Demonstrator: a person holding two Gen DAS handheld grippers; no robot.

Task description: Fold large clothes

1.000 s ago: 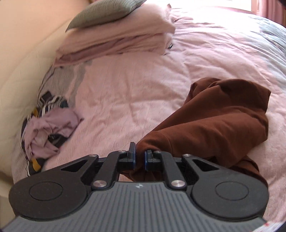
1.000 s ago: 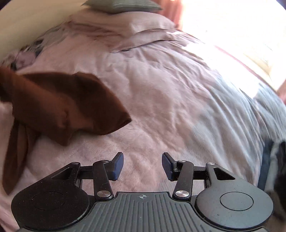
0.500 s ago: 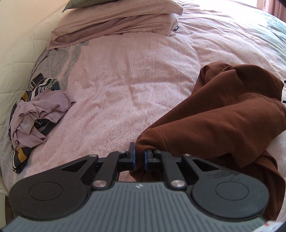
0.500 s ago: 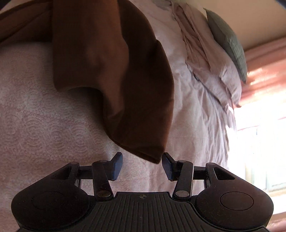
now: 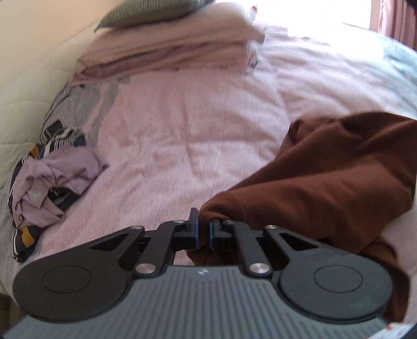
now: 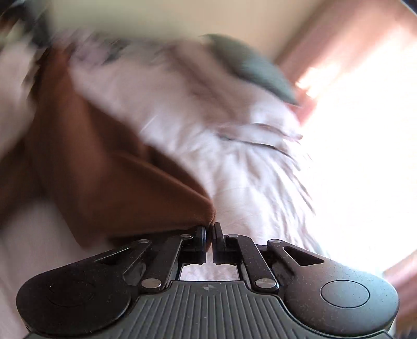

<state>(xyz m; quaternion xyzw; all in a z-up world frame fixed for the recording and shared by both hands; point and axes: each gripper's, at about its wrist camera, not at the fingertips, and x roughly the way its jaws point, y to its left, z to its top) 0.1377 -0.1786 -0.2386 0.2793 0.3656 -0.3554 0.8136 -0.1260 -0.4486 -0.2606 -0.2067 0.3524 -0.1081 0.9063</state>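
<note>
A large brown garment (image 5: 333, 177) lies bunched on the pink bedspread (image 5: 195, 125) at the right of the left wrist view. My left gripper (image 5: 203, 229) is shut on one of its edges, with cloth squeezed between the pads. In the blurred right wrist view the same brown garment (image 6: 104, 177) stretches up to the left. My right gripper (image 6: 210, 236) is shut on a corner of it, and the fabric hangs from the fingertips.
A crumpled lilac garment (image 5: 52, 180) lies on striped clothing (image 5: 60, 135) at the bed's left edge. Pink pillows (image 5: 169, 49) and a green cushion (image 5: 146, 13) are stacked at the head of the bed. A bright window (image 6: 365, 130) and curtain are at the right.
My right gripper has shut on the brown garment's corner, having stood open around it half a second ago, and it is swinging fast. My left gripper keeps its hold and has tilted slightly.
</note>
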